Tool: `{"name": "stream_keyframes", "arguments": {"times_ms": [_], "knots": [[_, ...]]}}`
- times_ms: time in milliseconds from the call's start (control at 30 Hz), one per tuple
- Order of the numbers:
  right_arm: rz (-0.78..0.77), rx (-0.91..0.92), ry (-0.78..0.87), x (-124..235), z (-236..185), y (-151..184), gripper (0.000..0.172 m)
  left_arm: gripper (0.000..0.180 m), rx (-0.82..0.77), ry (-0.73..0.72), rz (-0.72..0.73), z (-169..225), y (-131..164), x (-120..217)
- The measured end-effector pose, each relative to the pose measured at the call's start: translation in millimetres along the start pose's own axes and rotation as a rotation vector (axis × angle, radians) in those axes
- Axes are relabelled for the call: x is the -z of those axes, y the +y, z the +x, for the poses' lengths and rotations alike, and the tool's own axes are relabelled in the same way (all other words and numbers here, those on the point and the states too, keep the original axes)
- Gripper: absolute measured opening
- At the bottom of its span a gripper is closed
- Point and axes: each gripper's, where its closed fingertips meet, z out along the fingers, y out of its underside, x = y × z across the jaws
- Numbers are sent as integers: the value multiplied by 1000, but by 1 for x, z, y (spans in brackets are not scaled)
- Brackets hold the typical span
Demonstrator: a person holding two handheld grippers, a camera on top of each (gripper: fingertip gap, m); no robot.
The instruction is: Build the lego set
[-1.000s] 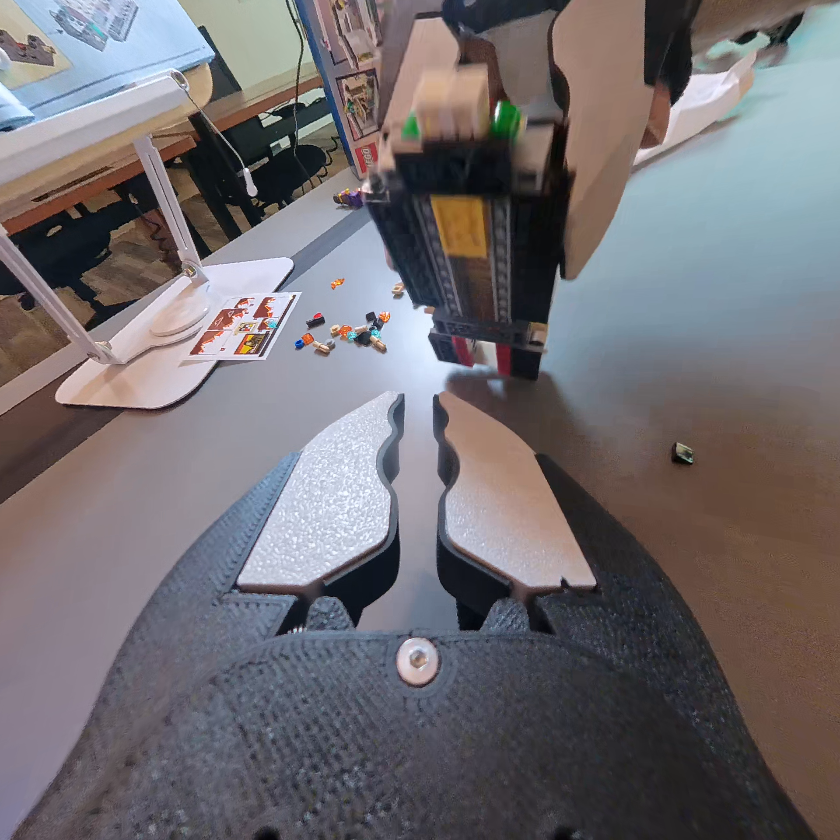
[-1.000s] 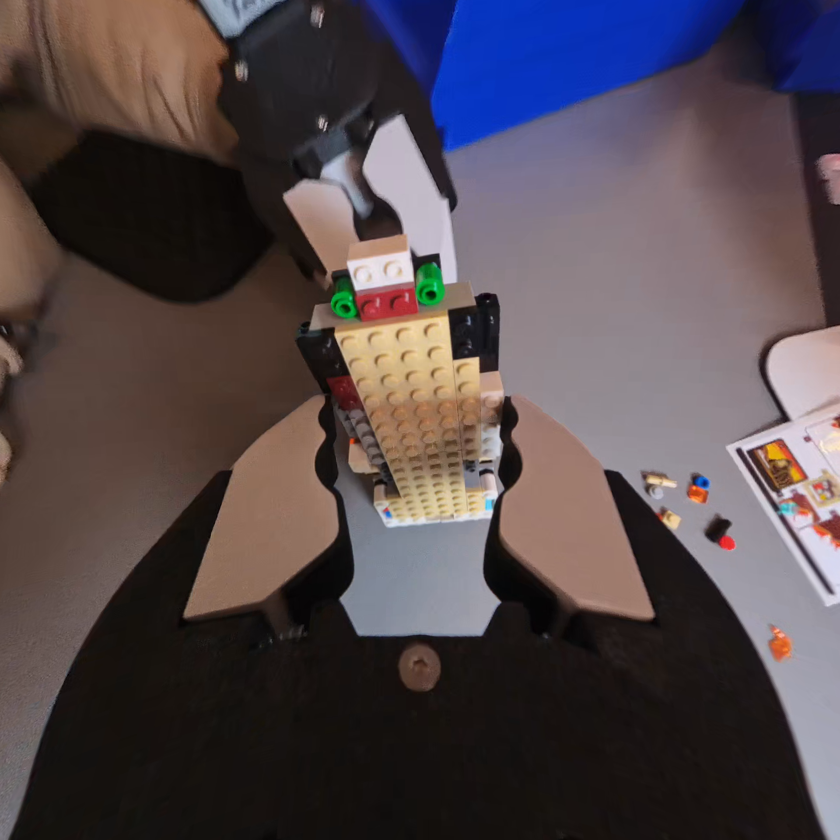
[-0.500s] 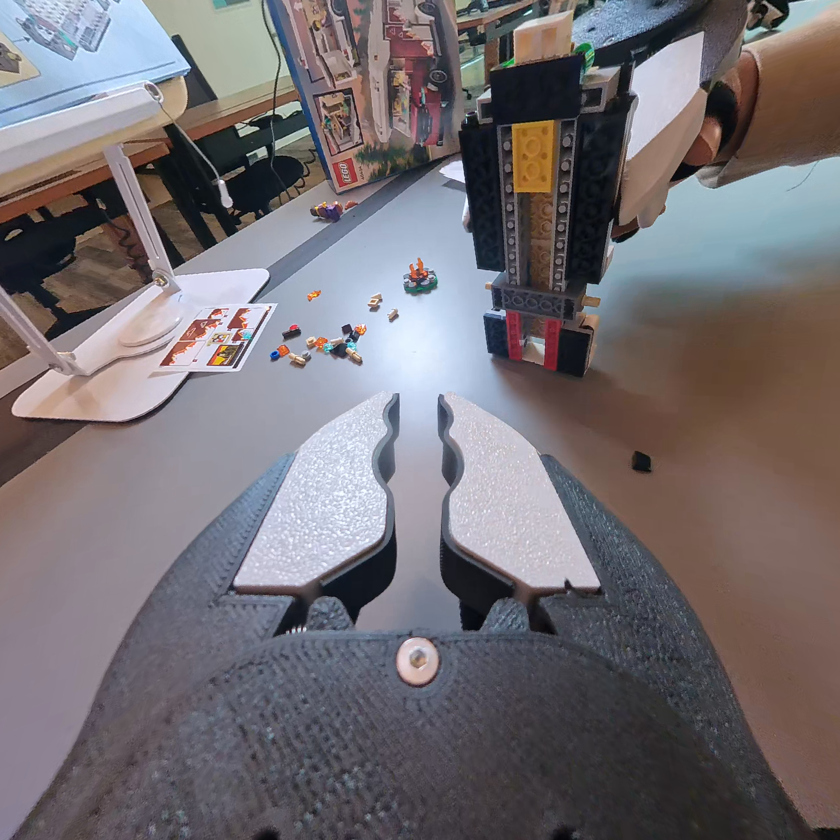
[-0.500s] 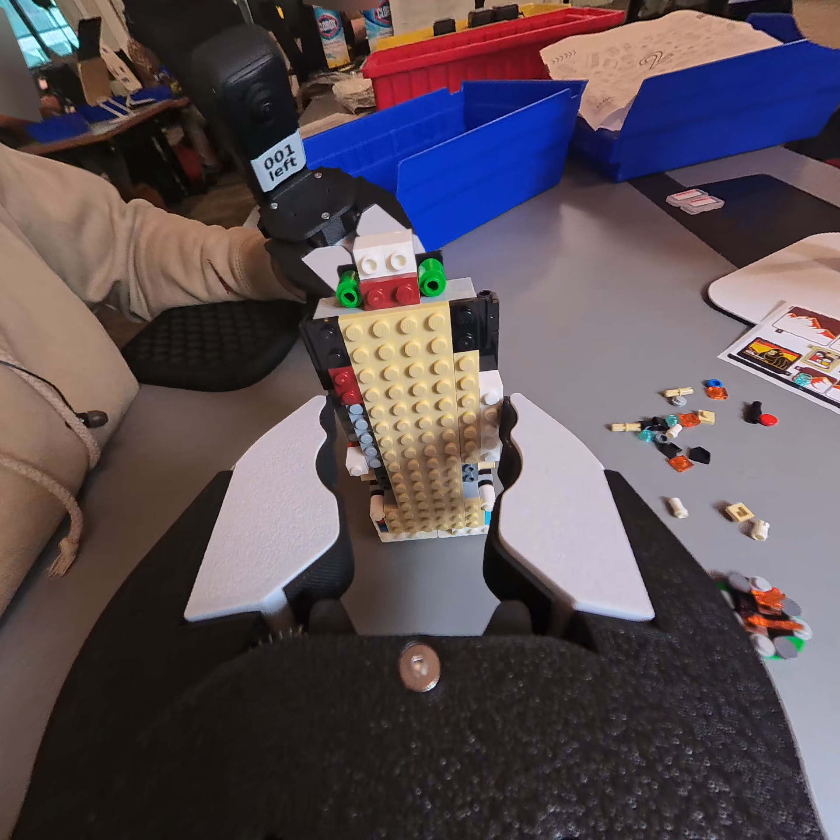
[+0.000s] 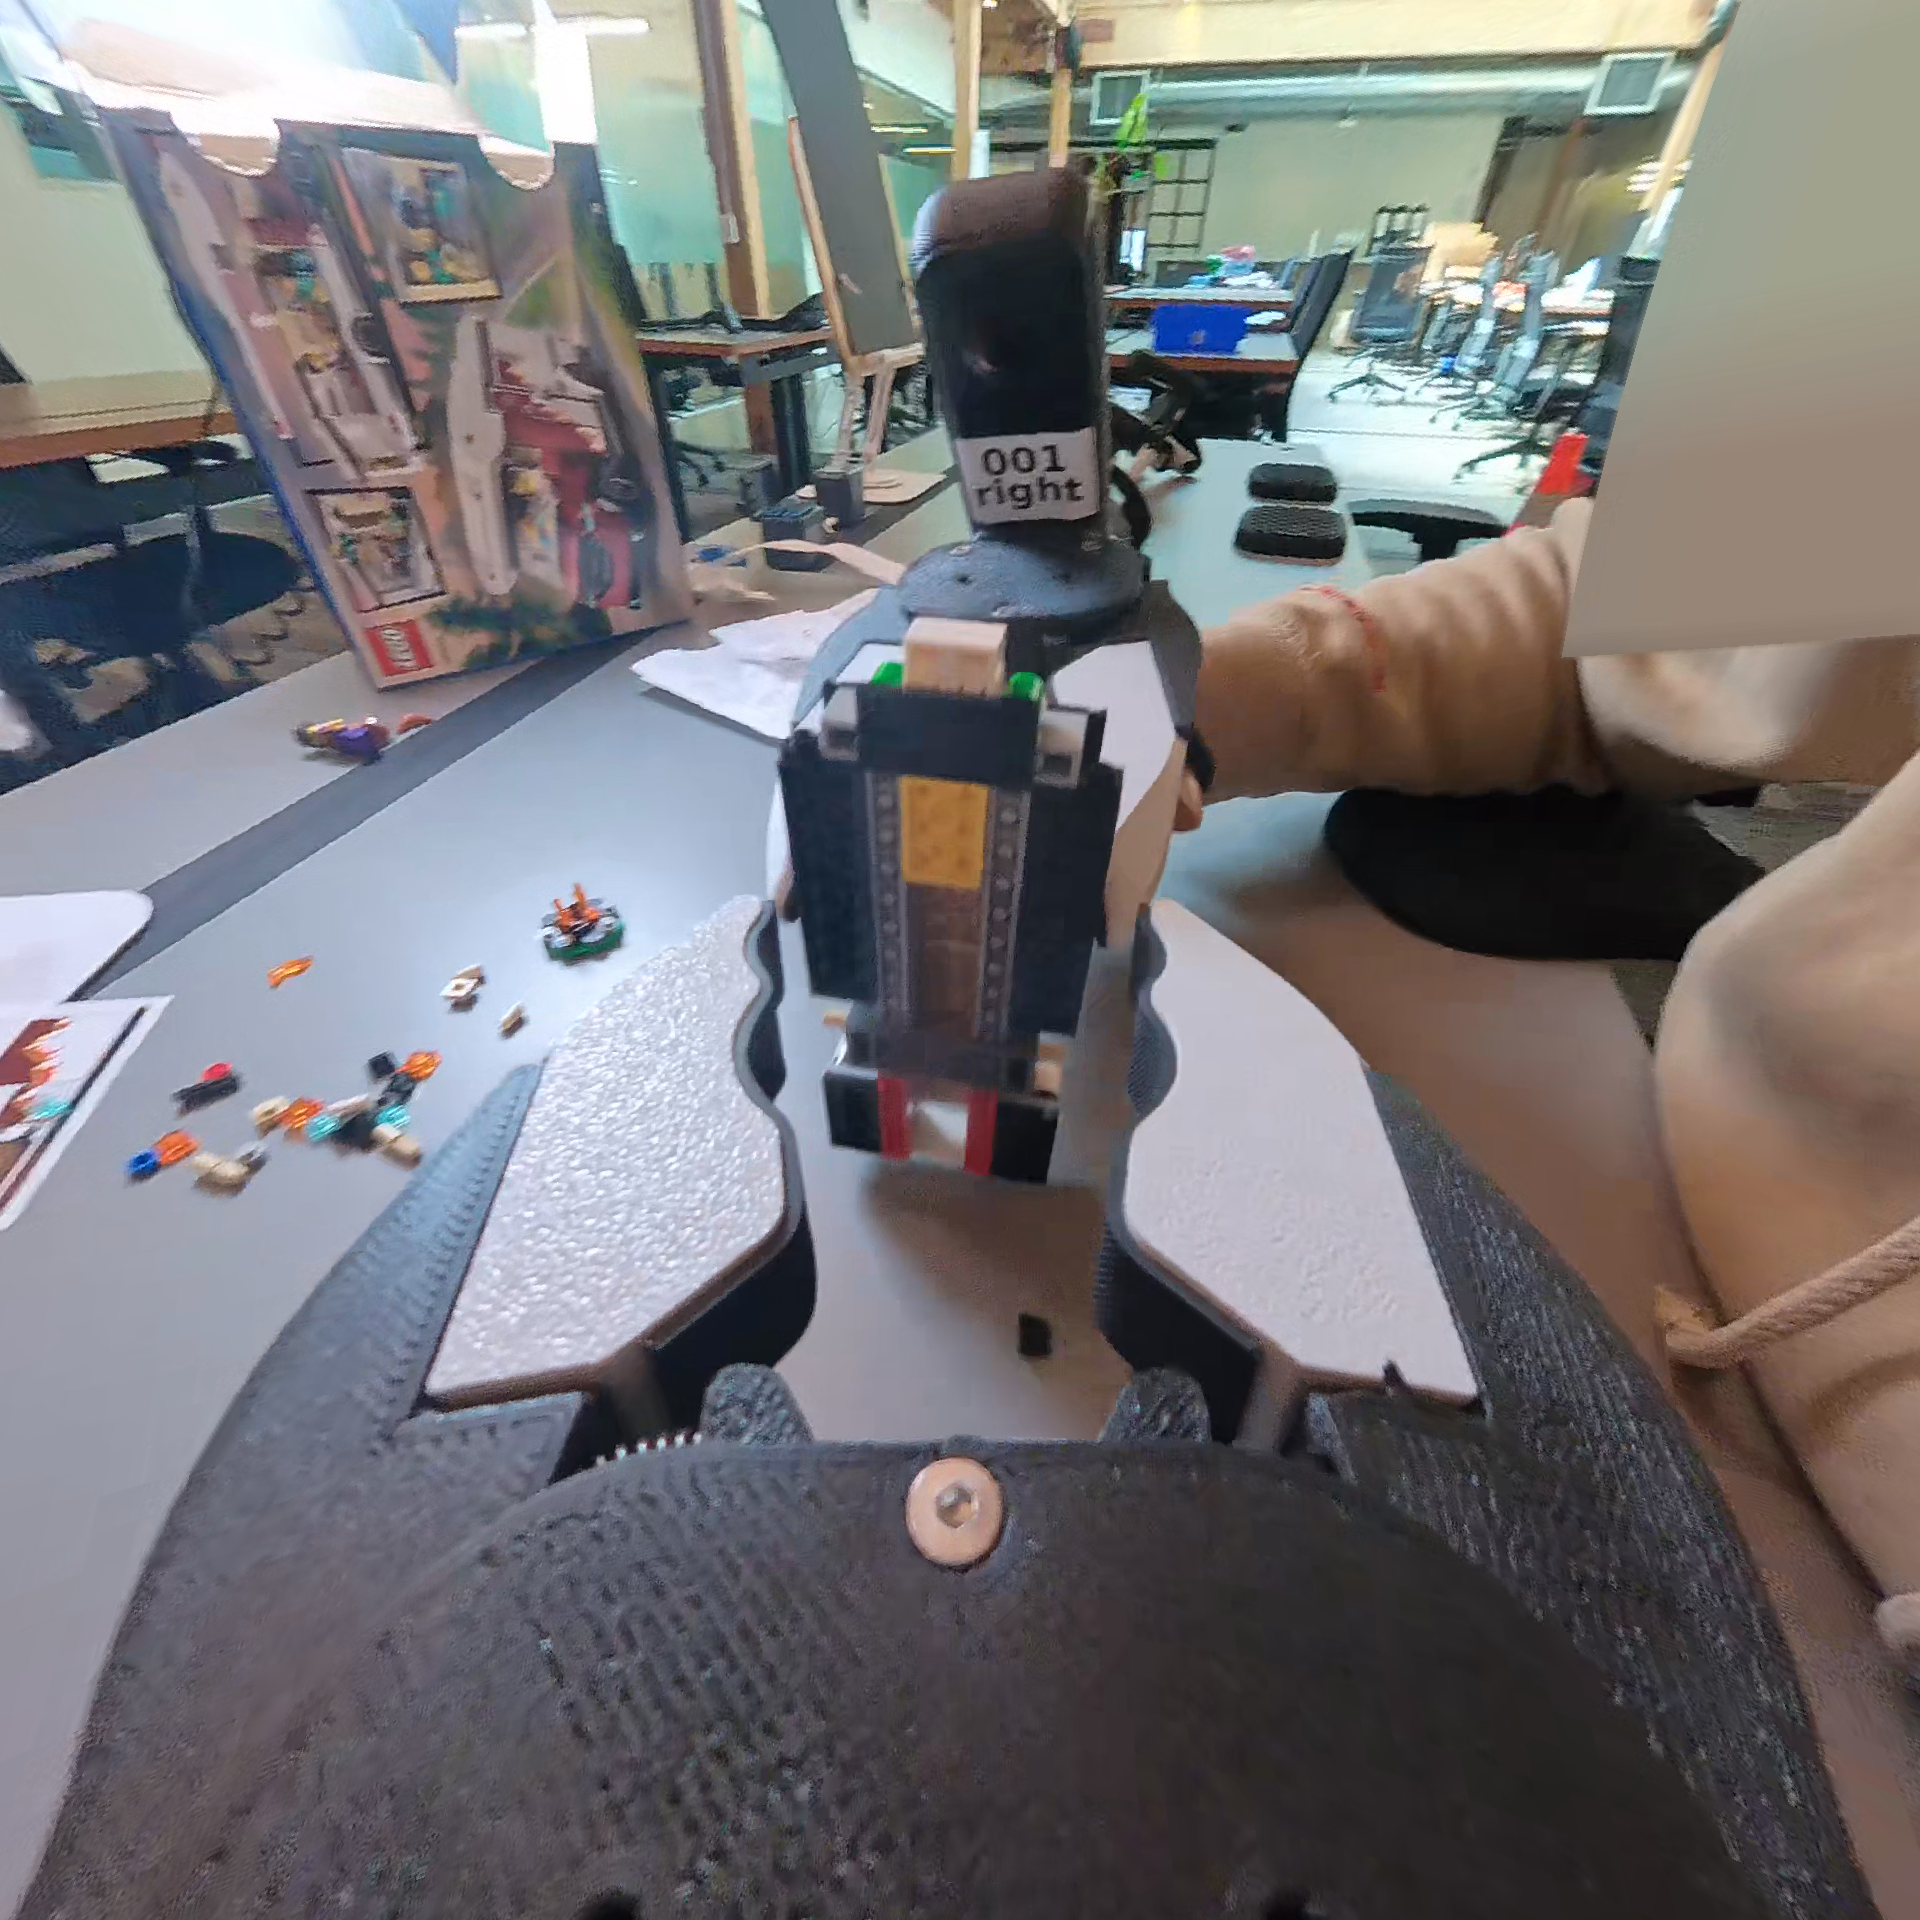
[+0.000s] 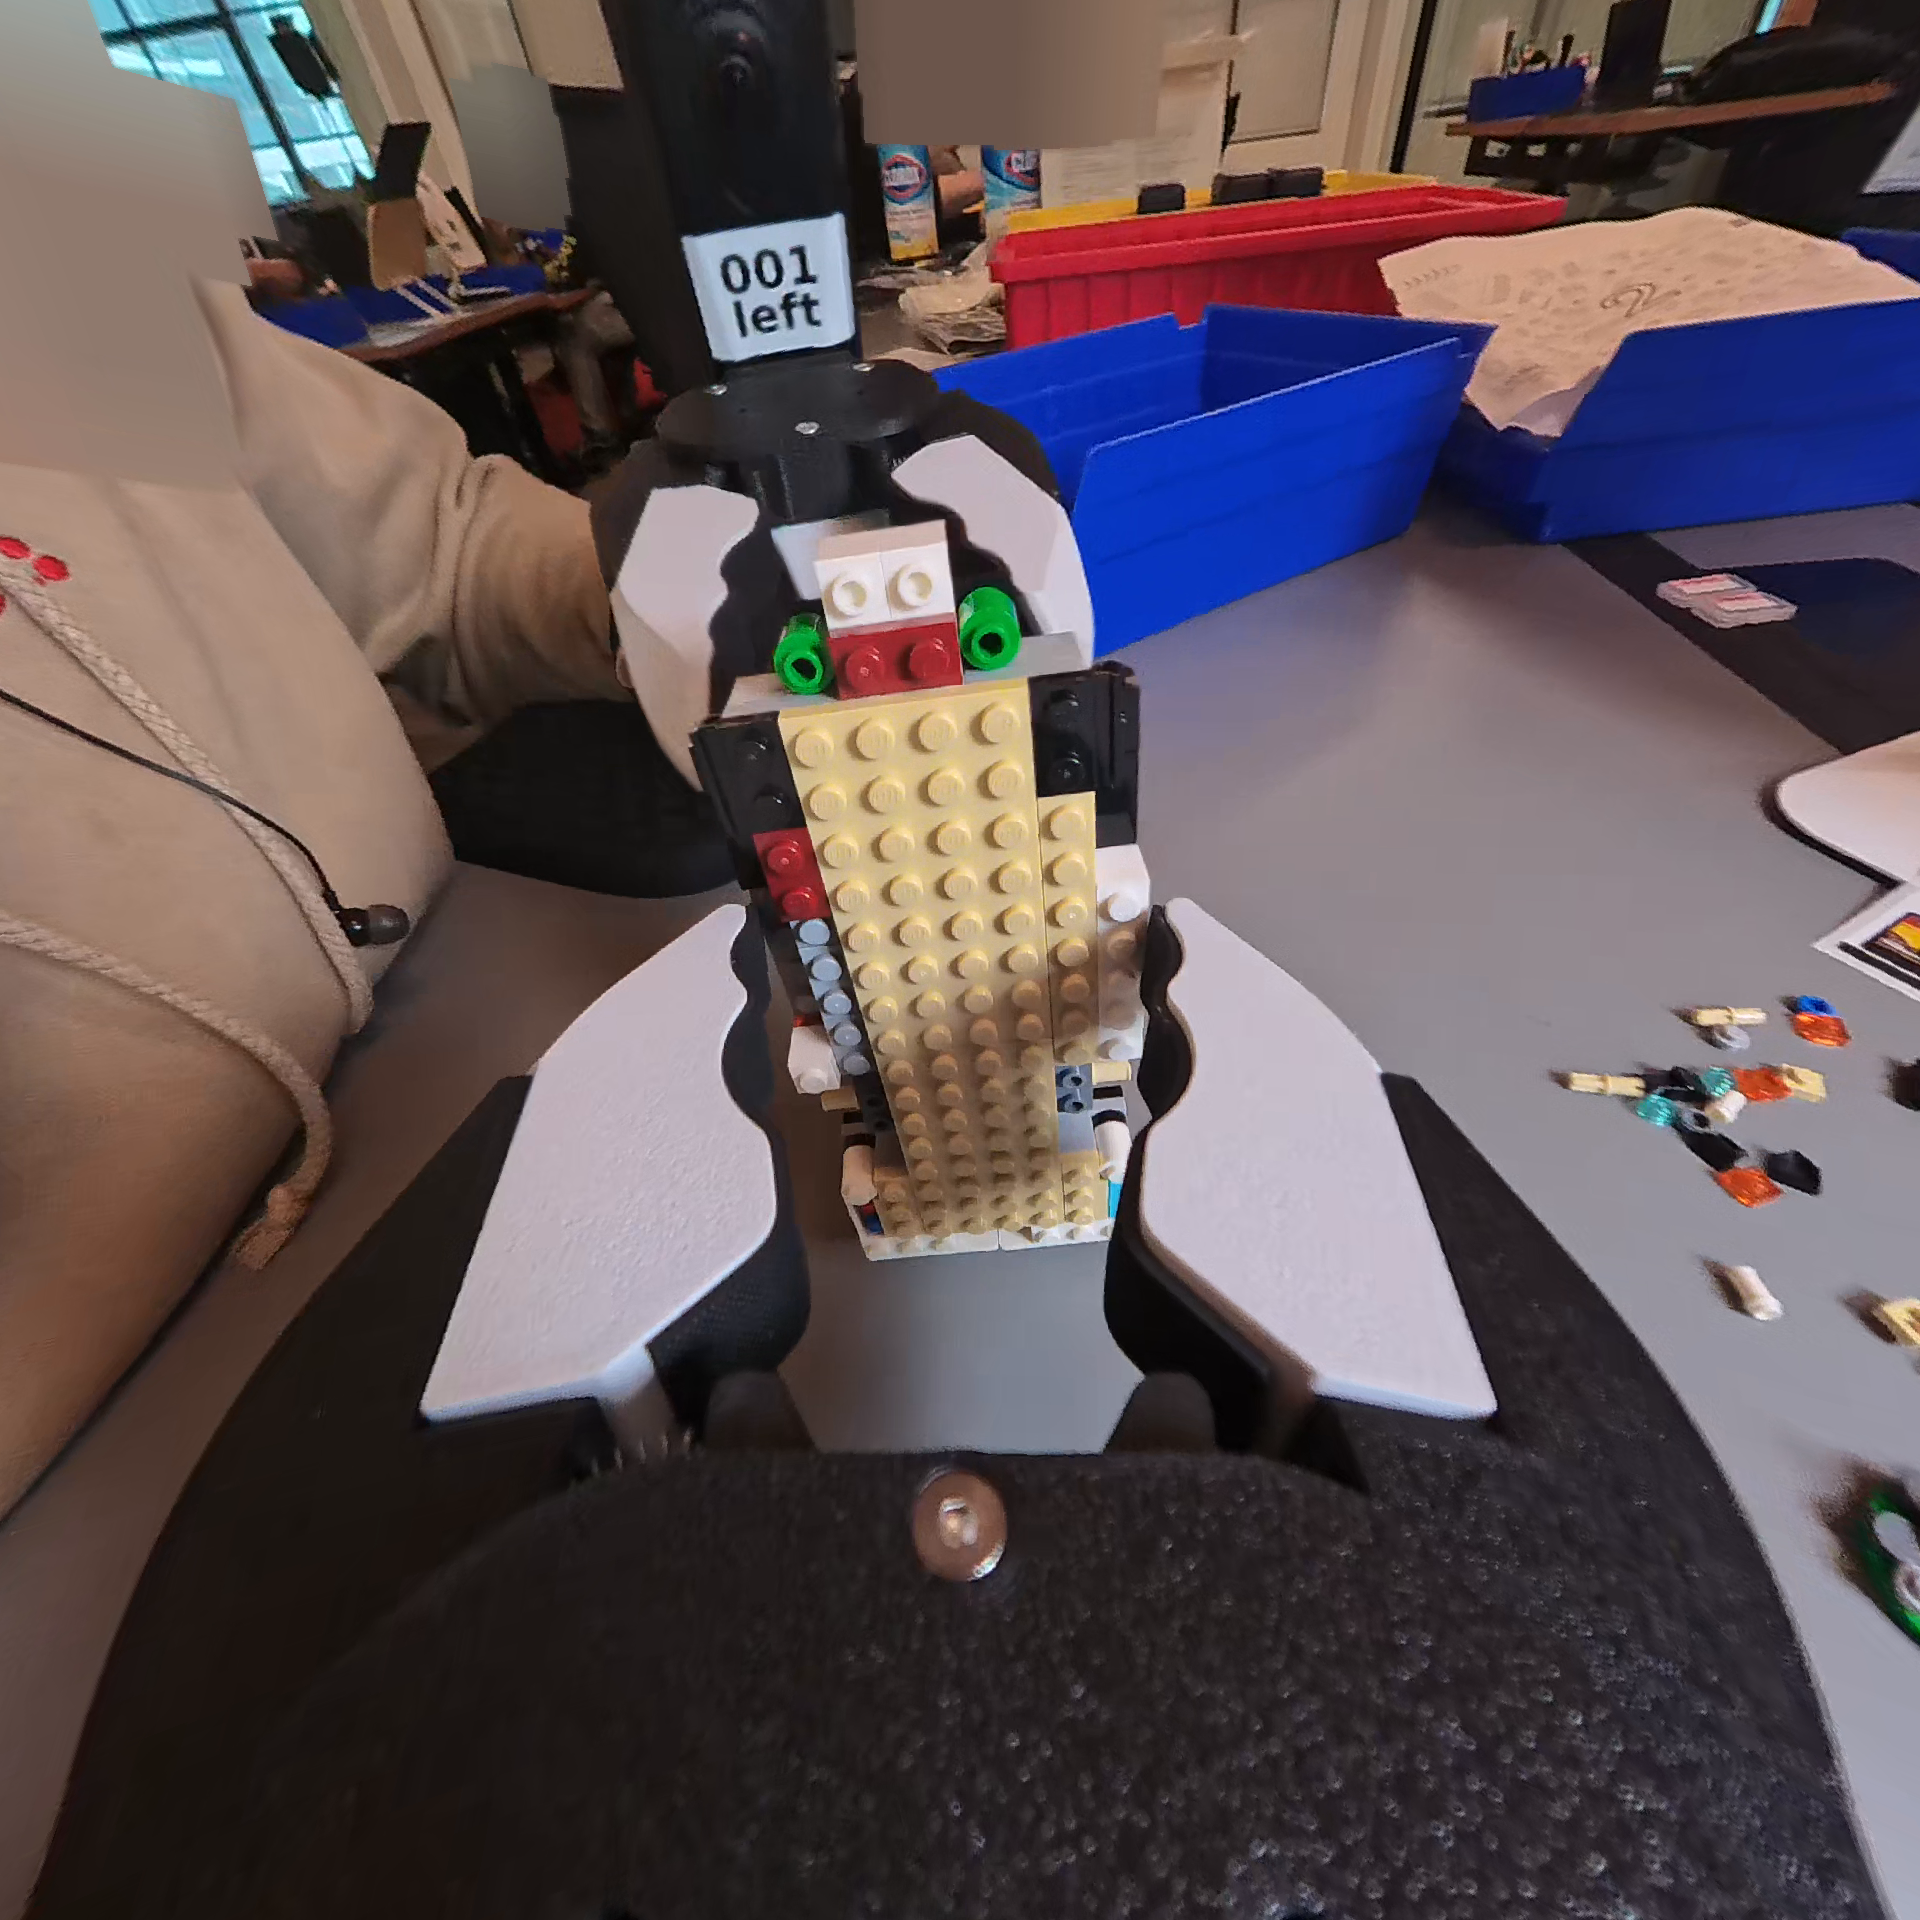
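A tall brick tower, black with a yellow and brown strip on one face and tan studded plates on the other, stands upright with its base at the grey table. My right gripper is shut on its lower sides, with both pads against the bricks. My left gripper is open and straddles the tower from the opposite side without pressing on it. Its white fingers show spread wider than the tower top in the right wrist view.
Loose small bricks and a round green-and-orange build lie left of the tower. A small black piece lies between my left fingers. A printed sheet, a set box, blue bins and a sleeve are around. The grippers are tip to tip, or close to it.
My left jaws opened wide from nearly shut and moved up around the tower. The right gripper, still holding the tower, brought it down from tilted and lifted to upright on the table.
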Motion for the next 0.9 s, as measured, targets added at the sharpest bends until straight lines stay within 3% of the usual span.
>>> {"name": "stream_keyframes", "arguments": {"times_ms": [100,333,567,900], "knots": [[-22,20,-17,-5,-6,1,70,74,-5,56,-19,14,-1,-14],[-26,25,-4,0,-14,-2,69,70,-71,41,-16,14,-9,-27],[-200,26,-12,5,-26,13,69,74,-88,87,-33,28,-3,-31],[-145,17,50,9,-27,14,72,73,-66,86,-15,27,-3,-32]]}}
